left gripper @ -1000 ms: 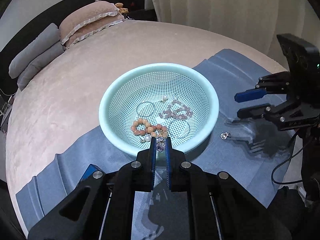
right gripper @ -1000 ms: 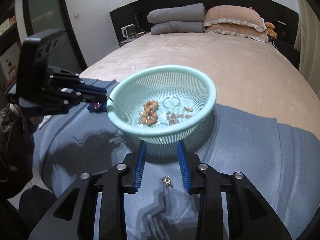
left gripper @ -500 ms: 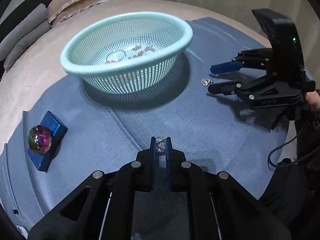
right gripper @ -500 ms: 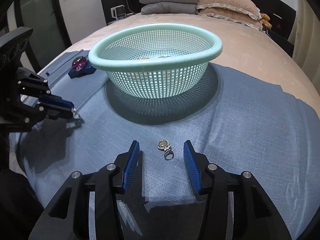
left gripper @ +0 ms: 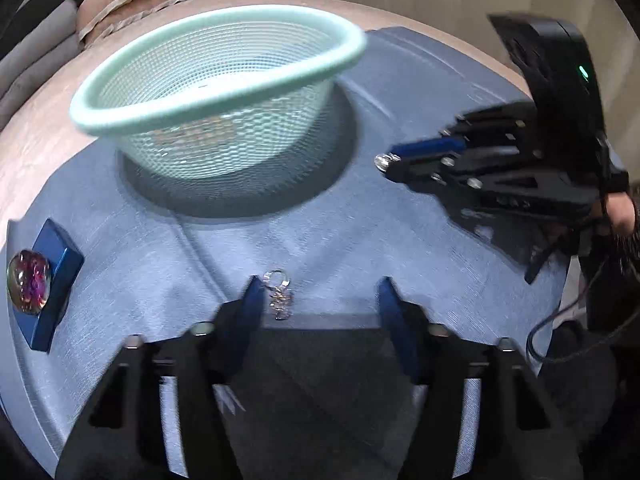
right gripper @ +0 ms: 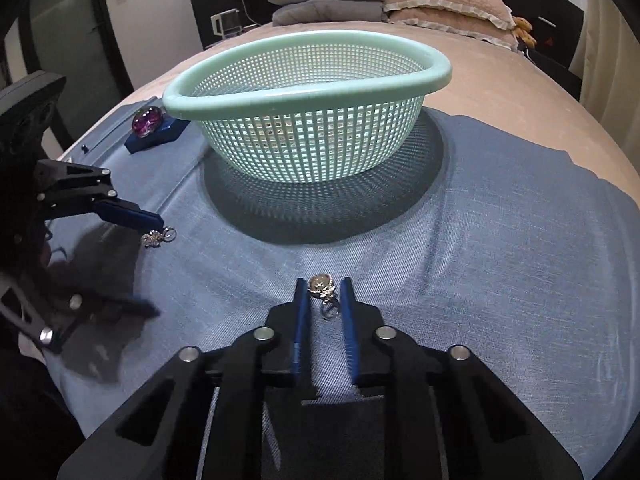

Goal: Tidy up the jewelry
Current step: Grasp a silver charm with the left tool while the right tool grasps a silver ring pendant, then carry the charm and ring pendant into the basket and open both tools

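A mint mesh basket (left gripper: pixel 208 92) (right gripper: pixel 308 92) with jewelry inside stands on a blue cloth (right gripper: pixel 480 240). My left gripper (left gripper: pixel 318 292) is open; a crystal earring (left gripper: pixel 279 294) lies on the cloth by its left finger, also in the right wrist view (right gripper: pixel 158 237). My right gripper (right gripper: pixel 323 294) has its jaws narrowed around a silver earring (right gripper: pixel 323 288) on the cloth, with small gaps on both sides. From the left wrist view the right gripper (left gripper: pixel 386 164) looks nearly closed with the earring (left gripper: pixel 383 161) at its tip.
A blue box with a purple glass gem (left gripper: pixel 30 286) (right gripper: pixel 147 122) sits at the cloth's left side. The cloth lies on a beige bed (right gripper: pixel 500 80) with pillows (right gripper: pixel 444 0) at the head. A black cable (left gripper: pixel 560 344) hangs at the right.
My left gripper has opened and let the crystal earring down on the cloth. My right gripper has narrowed its jaws around the silver earring.
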